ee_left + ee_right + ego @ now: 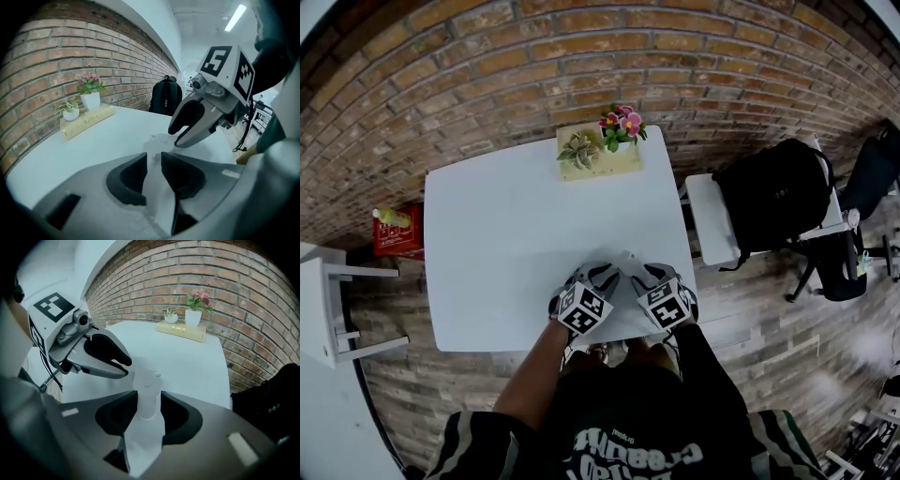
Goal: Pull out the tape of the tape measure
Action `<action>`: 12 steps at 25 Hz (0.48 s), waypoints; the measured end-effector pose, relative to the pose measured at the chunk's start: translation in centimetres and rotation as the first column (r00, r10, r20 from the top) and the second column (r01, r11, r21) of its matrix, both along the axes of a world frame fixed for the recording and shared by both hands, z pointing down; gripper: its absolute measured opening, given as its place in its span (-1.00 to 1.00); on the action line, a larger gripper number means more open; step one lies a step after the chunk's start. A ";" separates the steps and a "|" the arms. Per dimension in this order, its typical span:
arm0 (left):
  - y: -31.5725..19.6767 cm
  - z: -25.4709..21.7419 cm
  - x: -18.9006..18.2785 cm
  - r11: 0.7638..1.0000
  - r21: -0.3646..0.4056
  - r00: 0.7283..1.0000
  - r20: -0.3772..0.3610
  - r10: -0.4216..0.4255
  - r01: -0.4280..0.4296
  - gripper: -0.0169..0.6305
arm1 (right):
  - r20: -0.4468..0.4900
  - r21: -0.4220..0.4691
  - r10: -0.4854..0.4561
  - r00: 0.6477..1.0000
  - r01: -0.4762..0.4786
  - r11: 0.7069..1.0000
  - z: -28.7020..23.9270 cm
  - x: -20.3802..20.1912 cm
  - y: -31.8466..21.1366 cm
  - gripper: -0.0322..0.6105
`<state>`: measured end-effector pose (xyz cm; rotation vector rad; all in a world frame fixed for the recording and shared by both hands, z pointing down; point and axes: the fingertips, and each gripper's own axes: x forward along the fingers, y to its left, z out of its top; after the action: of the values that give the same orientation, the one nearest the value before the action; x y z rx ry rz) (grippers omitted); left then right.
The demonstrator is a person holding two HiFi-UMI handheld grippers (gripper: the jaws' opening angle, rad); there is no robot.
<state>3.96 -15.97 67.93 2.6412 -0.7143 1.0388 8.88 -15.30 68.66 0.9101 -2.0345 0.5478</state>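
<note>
The tape measure (147, 380), a small white thing, lies on the white tabletop (506, 234) near its front edge, just before the person. Both tongs point down at it, one from each side, and their tips almost meet over it.

The right tongs (149, 397) stand partly open with the tape measure between them. Its narrow body fills the gap and both pads lie against it.

The left tongs (153, 157) are nearly together, with only a thin slit between the pads. One end of the tape measure sits just at their tips. Because it is white on white, I cannot say surely if the pads pinch it.

At the far edge of the tabletop stands a pale wooden tray (598, 161) with two small pots, one carrying pink flowers (623, 122). To the right, apart from the tabletop, a black backpack (773, 197) rests on a white chair (708, 220).
</note>
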 end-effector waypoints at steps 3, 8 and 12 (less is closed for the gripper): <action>-0.5 0.6 -0.1 1.000 -0.008 1.000 0.017 -0.001 0.001 -0.64 | 0.004 -0.009 -0.024 1.000 0.024 1.000 -0.1 -0.2 -0.4 -0.36; -1.1 1.1 0.1 1.000 -0.022 1.000 0.028 -0.007 0.008 -0.64 | 0.016 -0.014 -0.080 0.997 0.080 0.997 0.0 -0.5 -0.9 -0.35; -1.3 1.4 0.2 1.000 -0.031 0.999 0.033 0.003 -0.002 -0.64 | 0.017 -0.031 -0.102 0.995 0.103 0.994 0.3 -0.8 -1.0 -0.33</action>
<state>4.17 -17.24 69.32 2.6047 -0.6961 1.0877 8.06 -16.32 68.92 0.7800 -2.0680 0.5315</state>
